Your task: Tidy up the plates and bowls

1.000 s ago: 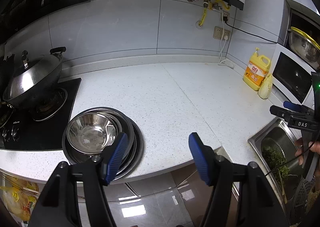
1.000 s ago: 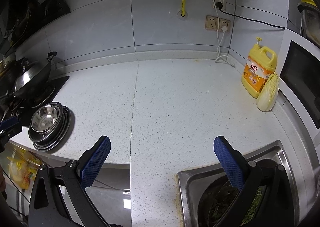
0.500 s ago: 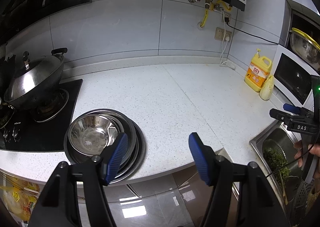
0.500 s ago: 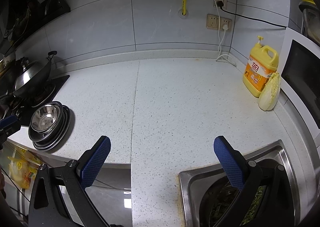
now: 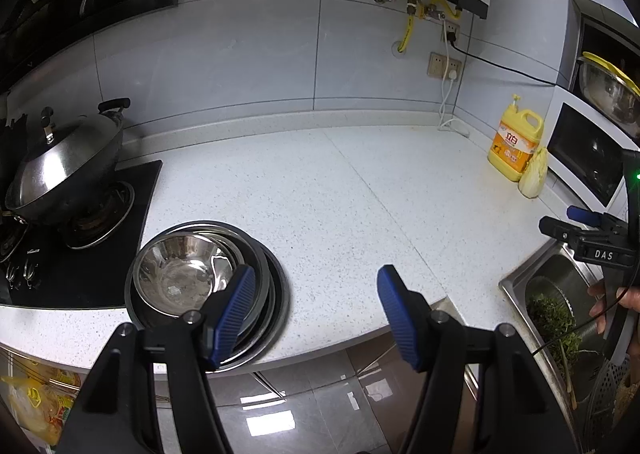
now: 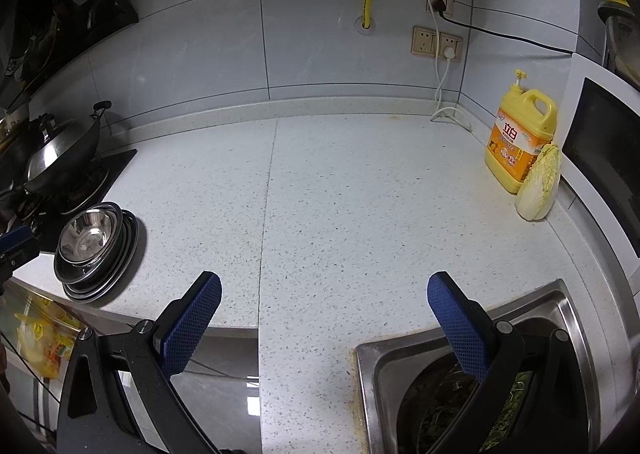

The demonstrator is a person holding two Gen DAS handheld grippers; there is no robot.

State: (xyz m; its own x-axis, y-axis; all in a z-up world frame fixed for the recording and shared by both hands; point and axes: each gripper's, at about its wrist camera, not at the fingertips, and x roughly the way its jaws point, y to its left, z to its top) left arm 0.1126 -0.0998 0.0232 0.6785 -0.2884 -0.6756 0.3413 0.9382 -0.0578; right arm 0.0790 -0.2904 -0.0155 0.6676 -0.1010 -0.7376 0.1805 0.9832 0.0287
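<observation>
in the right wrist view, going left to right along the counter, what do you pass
wok on the stove → stack of steel bowls and plates → bare speckled countertop → yellow detergent bottle → napa cabbage leaning beside it

Lower plates (image 5: 276,294) under the top bowl (image 5: 180,274), their count unclear.

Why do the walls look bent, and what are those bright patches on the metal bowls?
Both views come through fisheye lenses, so straight tile lines bow and the corners go black. In the left wrist view the bowls catch glare from overhead light, and the floor mirrors a bright patch. In the right wrist view the bowls shine less, and the hood is lost in shadow. Both pictures look sharp.
</observation>
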